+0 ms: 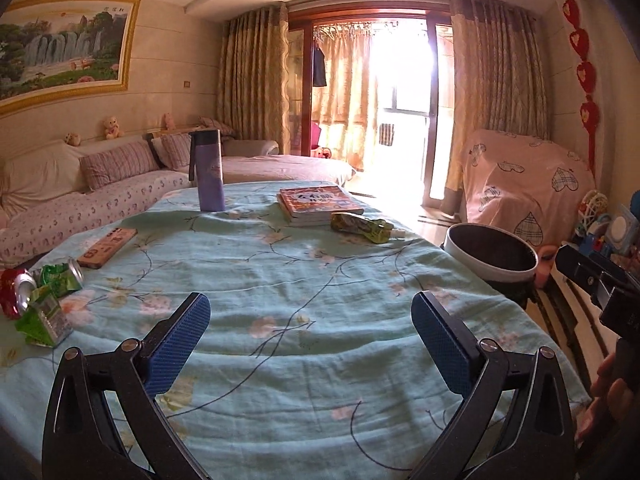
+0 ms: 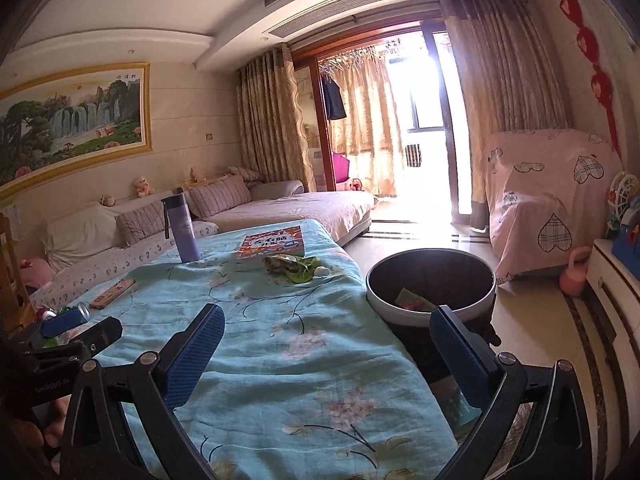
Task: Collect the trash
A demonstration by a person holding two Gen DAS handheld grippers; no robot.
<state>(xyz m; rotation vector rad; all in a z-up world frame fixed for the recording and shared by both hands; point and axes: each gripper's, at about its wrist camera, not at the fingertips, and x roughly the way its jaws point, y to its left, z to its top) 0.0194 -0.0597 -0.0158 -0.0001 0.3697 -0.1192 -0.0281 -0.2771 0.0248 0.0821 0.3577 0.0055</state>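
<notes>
My left gripper [image 1: 310,312] is open and empty above the flowered green cloth of the table [image 1: 304,280]. Crushed cans and green wrappers [image 1: 40,292] lie at the table's left edge. A green squeeze pouch [image 1: 362,226] lies in front of the books; it also shows in the right wrist view [image 2: 294,266]. My right gripper [image 2: 326,330] is open and empty over the table's right edge, near a round bin [image 2: 430,280] that holds a green packet [image 2: 412,300]. The bin also shows in the left wrist view [image 1: 490,254].
A purple bottle [image 1: 210,170] stands at the far side of the table. A stack of books [image 1: 316,204] and a wooden remote-like block [image 1: 107,248] lie on the cloth. A sofa [image 1: 80,192] runs along the left wall. A covered armchair [image 1: 524,188] stands right.
</notes>
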